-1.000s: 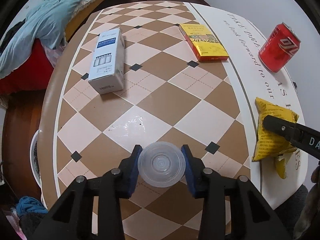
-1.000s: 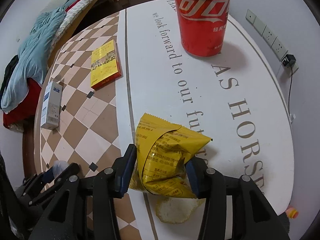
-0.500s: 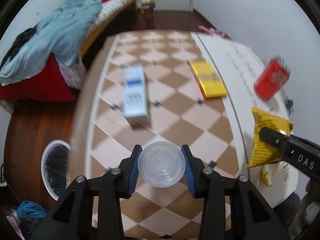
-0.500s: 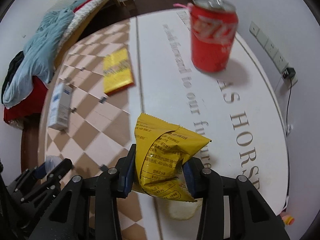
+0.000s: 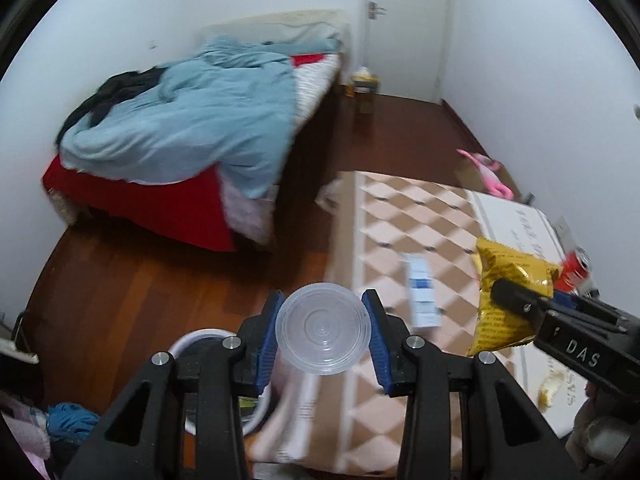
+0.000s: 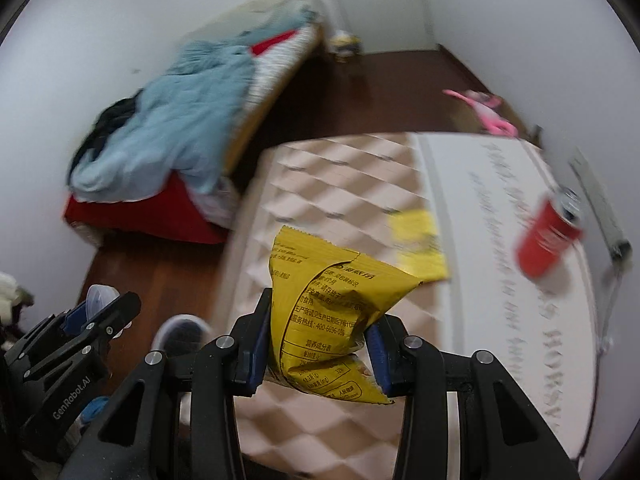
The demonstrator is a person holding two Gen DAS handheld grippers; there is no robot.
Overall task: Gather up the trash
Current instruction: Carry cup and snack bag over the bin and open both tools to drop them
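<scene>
My left gripper (image 5: 322, 330) is shut on a clear plastic cup (image 5: 322, 330), held in the air over the table's left edge, above a white bin (image 5: 200, 344) on the floor. My right gripper (image 6: 318, 346) is shut on a crumpled yellow snack bag (image 6: 320, 312), lifted above the table. The bag (image 5: 506, 292) and right gripper also show in the left wrist view, at the right. The left gripper with the cup (image 6: 98, 300) shows at the lower left of the right wrist view, and the bin (image 6: 180, 334) beside it.
On the checkered table (image 5: 400, 216) lie a white-blue box (image 5: 422, 292), a yellow book (image 6: 418, 240) and a red soda can (image 6: 548, 236). A chip crumb (image 5: 550, 388) lies on the white part. A bed (image 5: 192, 136) with blue bedding stands to the left.
Both grippers have lifted up and back from the table and swung left, carrying the cup and the bag. The floor bin has come under the left gripper.
</scene>
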